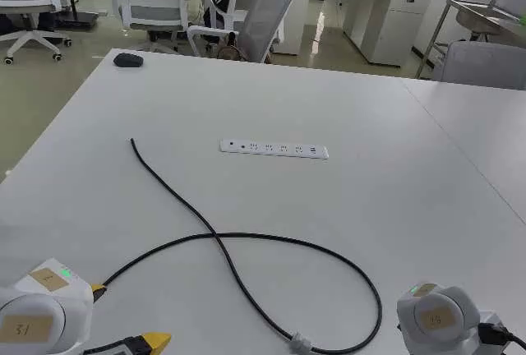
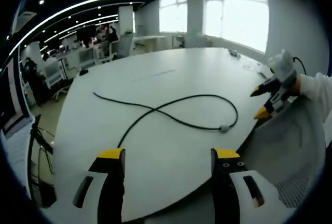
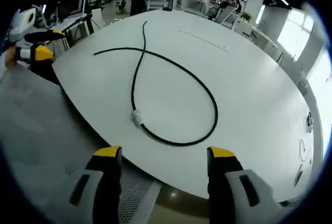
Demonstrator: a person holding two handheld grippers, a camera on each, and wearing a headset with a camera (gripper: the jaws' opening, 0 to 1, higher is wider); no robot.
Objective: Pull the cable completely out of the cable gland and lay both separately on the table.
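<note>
Now left gripper (image 2: pixel 169 154), right gripper (image 3: pixel 165 154) jaws released. Cable gland (image 3: pixel 136 117) ahead of right jaws: likely rigid handhold; cable (image 3: pixel 215 111) limp, light.

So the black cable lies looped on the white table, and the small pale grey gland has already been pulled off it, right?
Not quite: the black cable does lie looped on the white table, but the small pale grey cable gland is still threaded on it, as the right gripper view shows.
</note>
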